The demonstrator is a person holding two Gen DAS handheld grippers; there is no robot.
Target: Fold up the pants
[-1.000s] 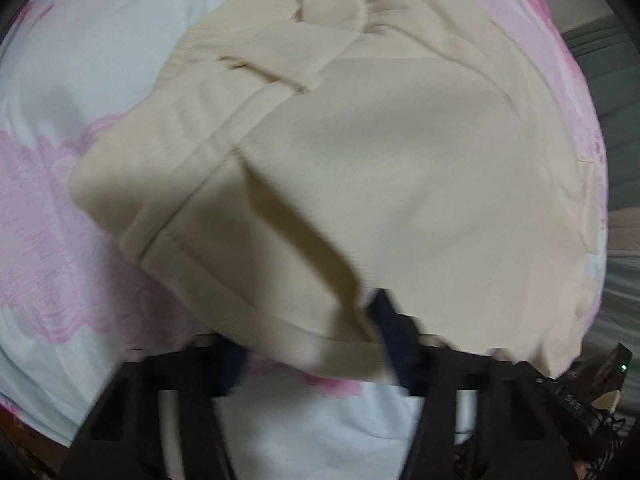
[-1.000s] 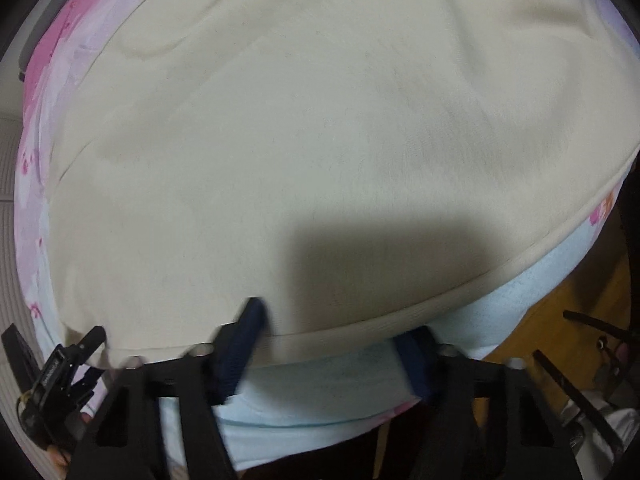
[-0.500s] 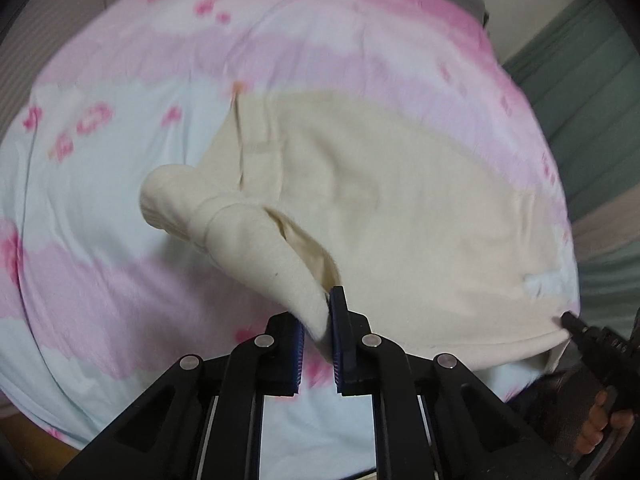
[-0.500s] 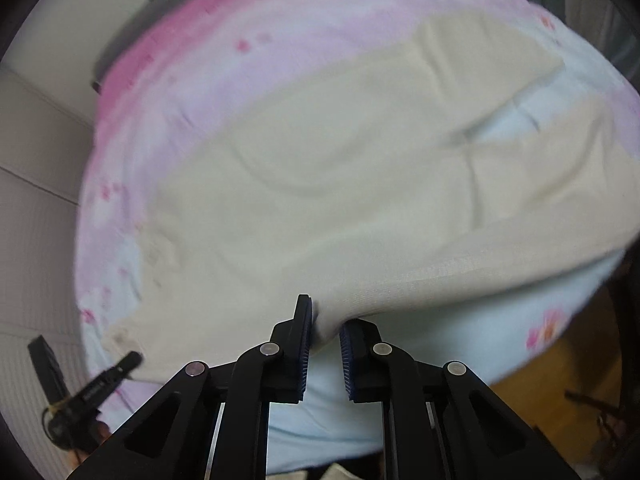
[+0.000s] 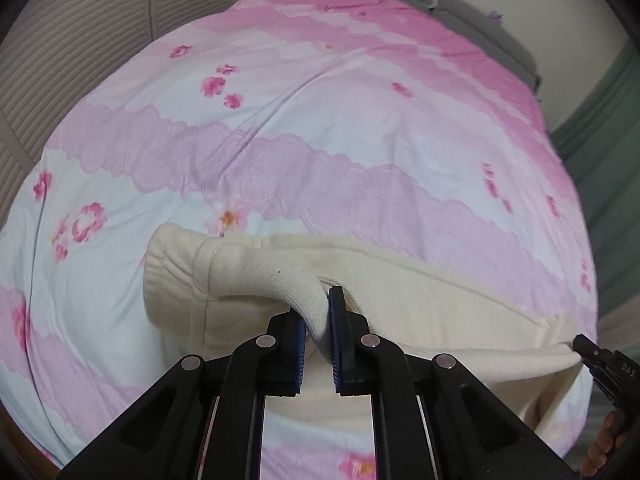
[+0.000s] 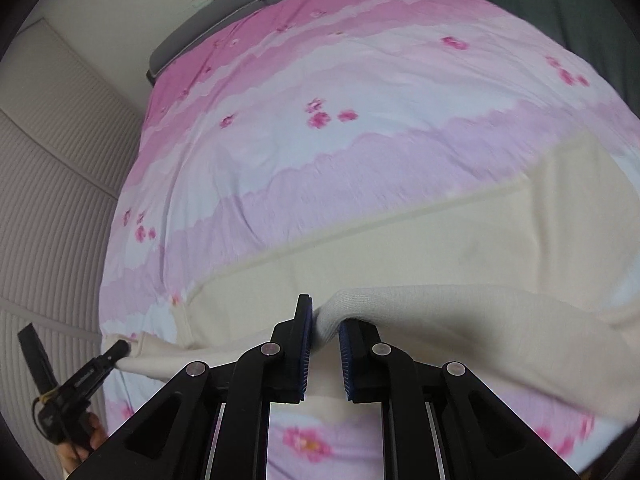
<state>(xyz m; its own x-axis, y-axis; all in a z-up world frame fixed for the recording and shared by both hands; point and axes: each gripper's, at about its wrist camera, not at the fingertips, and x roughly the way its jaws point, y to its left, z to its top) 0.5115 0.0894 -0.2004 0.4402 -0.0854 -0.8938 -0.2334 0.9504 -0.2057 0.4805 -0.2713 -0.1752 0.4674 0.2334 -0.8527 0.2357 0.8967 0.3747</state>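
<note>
Cream pants (image 5: pixel 420 288) lie across a bed with a pink and pale-blue flowered cover (image 5: pixel 320 128). My left gripper (image 5: pixel 318 320) is shut on the ribbed waistband edge of the pants, lifted off the bed. My right gripper (image 6: pixel 324 324) is shut on the near edge of the pants (image 6: pixel 440 248) and holds it raised, so the cloth hangs in a fold between the two grips. In the left wrist view the right gripper (image 5: pixel 580 350) shows at the right with cloth at its tip. The left gripper (image 6: pixel 120 350) appears at the lower left of the right wrist view.
The bed cover (image 6: pixel 320 140) stretches far beyond the pants. A grey headboard (image 5: pixel 460 4) stands at the far end. A ribbed beige wall panel (image 6: pixel 52 220) runs along one side and a green curtain (image 5: pixel 600 160) hangs on the other.
Both grippers have shut on the near edge of the pants and lifted it up and away from the bed. Much more of the bed cover now shows beyond the pants.
</note>
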